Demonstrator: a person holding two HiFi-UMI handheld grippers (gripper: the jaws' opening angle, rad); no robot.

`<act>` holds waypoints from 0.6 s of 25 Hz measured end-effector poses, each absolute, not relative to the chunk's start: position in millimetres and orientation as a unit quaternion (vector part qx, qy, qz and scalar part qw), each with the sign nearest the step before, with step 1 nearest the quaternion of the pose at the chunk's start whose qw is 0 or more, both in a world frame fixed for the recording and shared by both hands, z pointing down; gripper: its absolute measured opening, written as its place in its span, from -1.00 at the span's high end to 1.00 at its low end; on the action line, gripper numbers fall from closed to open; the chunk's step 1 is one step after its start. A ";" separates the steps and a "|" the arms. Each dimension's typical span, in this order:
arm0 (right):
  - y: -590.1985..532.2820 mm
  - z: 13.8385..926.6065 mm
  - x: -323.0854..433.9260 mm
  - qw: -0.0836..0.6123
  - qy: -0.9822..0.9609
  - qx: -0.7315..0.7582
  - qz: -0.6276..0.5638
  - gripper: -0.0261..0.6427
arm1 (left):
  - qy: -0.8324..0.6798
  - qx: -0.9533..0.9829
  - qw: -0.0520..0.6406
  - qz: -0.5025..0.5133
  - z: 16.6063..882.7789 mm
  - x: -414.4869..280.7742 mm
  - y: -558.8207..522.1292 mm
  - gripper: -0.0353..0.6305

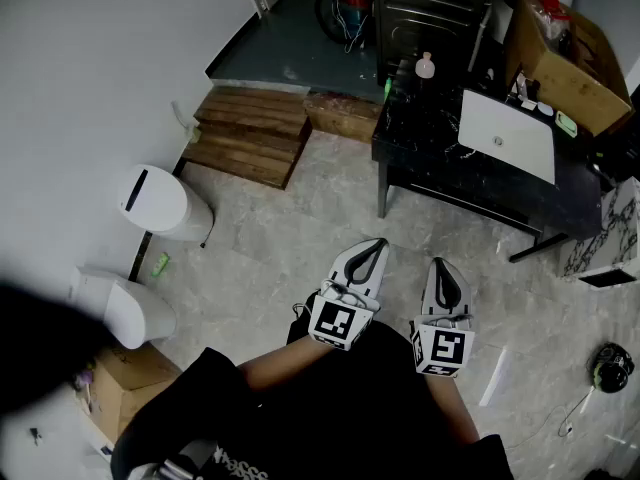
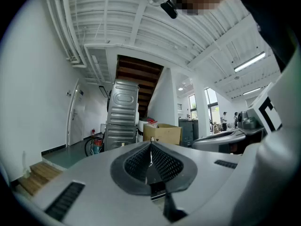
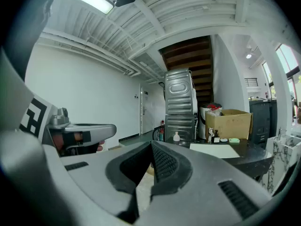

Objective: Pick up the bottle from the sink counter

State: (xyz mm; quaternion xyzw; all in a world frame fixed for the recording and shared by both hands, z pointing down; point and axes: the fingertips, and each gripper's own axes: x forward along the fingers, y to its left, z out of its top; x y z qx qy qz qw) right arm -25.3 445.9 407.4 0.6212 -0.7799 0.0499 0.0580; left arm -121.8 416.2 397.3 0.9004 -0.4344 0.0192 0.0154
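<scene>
A: Head view first. Any writing?

B: Only the black-and-white square markers on the two cubes. The white print on the person's dark shirt (image 1: 225, 463) is too small to read.

A: Bottle?

B: The bottle (image 1: 425, 65) stands upright on the far-left corner of the dark surface (image 1: 415, 138), left of the white sink (image 1: 505, 133). It's well apart from both tools. The left hand-held gripper (image 1: 376, 244) and right hand-held gripper (image 1: 438, 264) are side by side, low over the floor (image 1: 280, 248) and close to the body. Their tips point toward the surface, and bare forearms run back under the cubes.

A: Left gripper view?

B: Jaws closed tip to tip, nothing between them. It's aimed roughly level at a ribbed metal cabinet (image 2: 120, 117) and a cardboard box (image 2: 162, 133). I can't pick out the bottle here, and no label is legible.

A: Right gripper view?

B: Jaws shut too, and empty. The bottle (image 3: 176, 136) shows far off, just right of the tip line, on the surface edge in front of the cabinet. The box sits further right, and the left tool is alongside at the left.
</scene>
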 end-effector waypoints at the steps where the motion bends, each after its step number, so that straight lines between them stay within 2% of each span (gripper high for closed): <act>1: 449.1 408.5 -22.4 0.057 -0.780 0.621 0.049 0.81 | -0.433 0.901 0.017 0.017 398.3 -116.9 418.4 0.85; 8: 458.2 408.9 5.6 0.035 -0.780 0.622 0.054 0.81 | -0.423 0.905 0.034 0.023 416.2 -95.0 421.2 0.85; 15: 436.2 436.8 20.9 0.082 -0.771 0.627 0.073 0.81 | -0.388 0.920 0.047 0.036 429.8 -62.4 392.8 0.85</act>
